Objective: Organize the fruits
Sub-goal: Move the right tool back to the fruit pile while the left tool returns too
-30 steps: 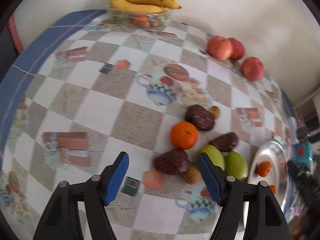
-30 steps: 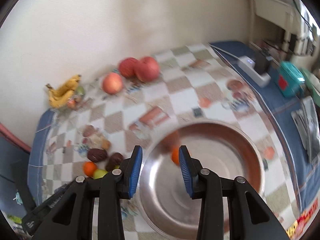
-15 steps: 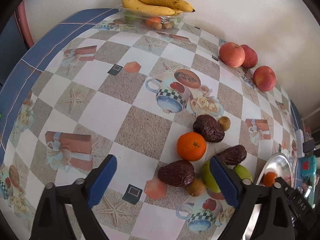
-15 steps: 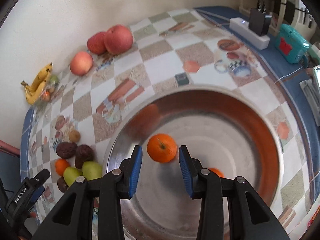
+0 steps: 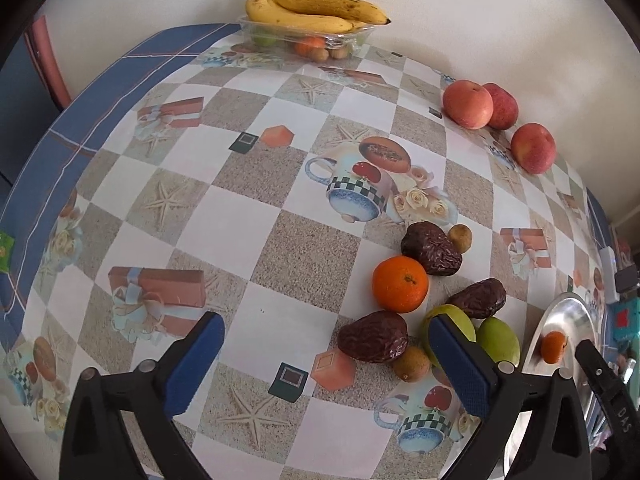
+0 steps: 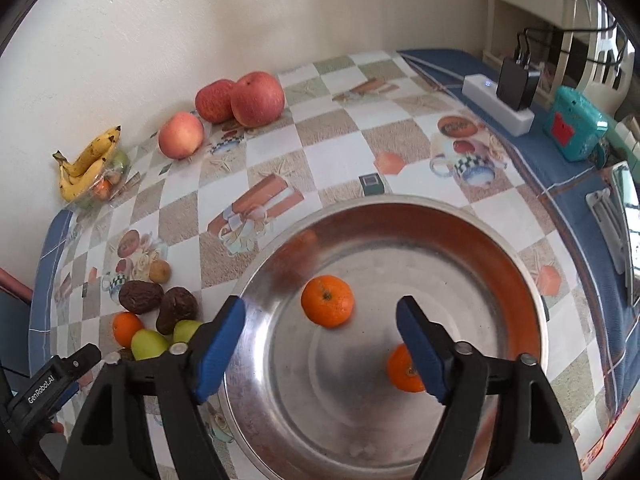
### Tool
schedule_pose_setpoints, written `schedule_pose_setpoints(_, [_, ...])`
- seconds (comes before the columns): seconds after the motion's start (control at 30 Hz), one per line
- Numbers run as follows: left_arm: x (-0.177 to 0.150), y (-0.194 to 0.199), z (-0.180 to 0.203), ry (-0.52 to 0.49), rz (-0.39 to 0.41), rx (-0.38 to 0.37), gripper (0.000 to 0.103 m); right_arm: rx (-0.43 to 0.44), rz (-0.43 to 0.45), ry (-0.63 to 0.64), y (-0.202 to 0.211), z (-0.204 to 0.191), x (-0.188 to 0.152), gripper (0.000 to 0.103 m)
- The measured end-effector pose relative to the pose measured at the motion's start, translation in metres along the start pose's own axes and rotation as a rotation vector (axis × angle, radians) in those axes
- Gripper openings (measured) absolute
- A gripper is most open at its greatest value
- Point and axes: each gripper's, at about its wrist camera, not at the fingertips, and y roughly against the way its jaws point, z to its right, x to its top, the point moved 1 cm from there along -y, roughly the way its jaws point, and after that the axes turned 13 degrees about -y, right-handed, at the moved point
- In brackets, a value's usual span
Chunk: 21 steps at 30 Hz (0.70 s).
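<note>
We judged the step in hand to be fetching the next orange (image 5: 400, 284) from the loose pile on the table (image 5: 280, 248) and adding it to the bowl (image 6: 500, 248), where two oranges already lay: one (image 6: 327, 301) near the middle and one (image 6: 402, 370) partly behind the right tongs' finger.

To do it well, we reckoned the left tongs (image 5: 326, 364) needed to shift toward the pile, since the orange sat ahead and to the right of the gap, nearer the right finger. It touched a wrinkled brown fruit (image 5: 431, 248), with another brown fruit (image 5: 373, 336) and a green fruit (image 5: 448, 320) close by, so a grip from above across its bare sides looked safest, to keep the neighbours from rolling.

The left tongs were released, wide apart, held low over the table and tilted down, gripping nothing. The right tongs (image 6: 320, 352) hung over the bowl's near side, also released and empty, pointed down into it.

Apples (image 5: 468, 104) and bananas (image 5: 312, 12) sat by the wall, well apart from the pile.
</note>
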Motion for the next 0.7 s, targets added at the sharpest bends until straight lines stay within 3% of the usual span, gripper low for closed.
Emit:
schedule_pose_setpoints(0.03, [0.001,0.000,0.000,-0.005,0.000,-0.007,0.103,-0.003,0.002,0.006,-0.001,-0.002,-0.001,0.096])
schedule_pose_setpoints(0.07, [0.001,0.001,0.000,-0.010,0.002,-0.016,0.103,-0.003,0.002,0.015,-0.002,-0.005,-0.002,0.097])
schedule_pose_setpoints(0.43, [0.014,0.014,-0.011,-0.053,0.079,-0.075,0.103,0.093,-0.015,0.132,-0.005,-0.042,-0.017,0.097])
schedule_pose_setpoints(0.7, [0.019,0.024,-0.029,0.025,0.152,-0.141,0.103,0.140,-0.019,0.225,-0.006,-0.079,-0.030,0.097])
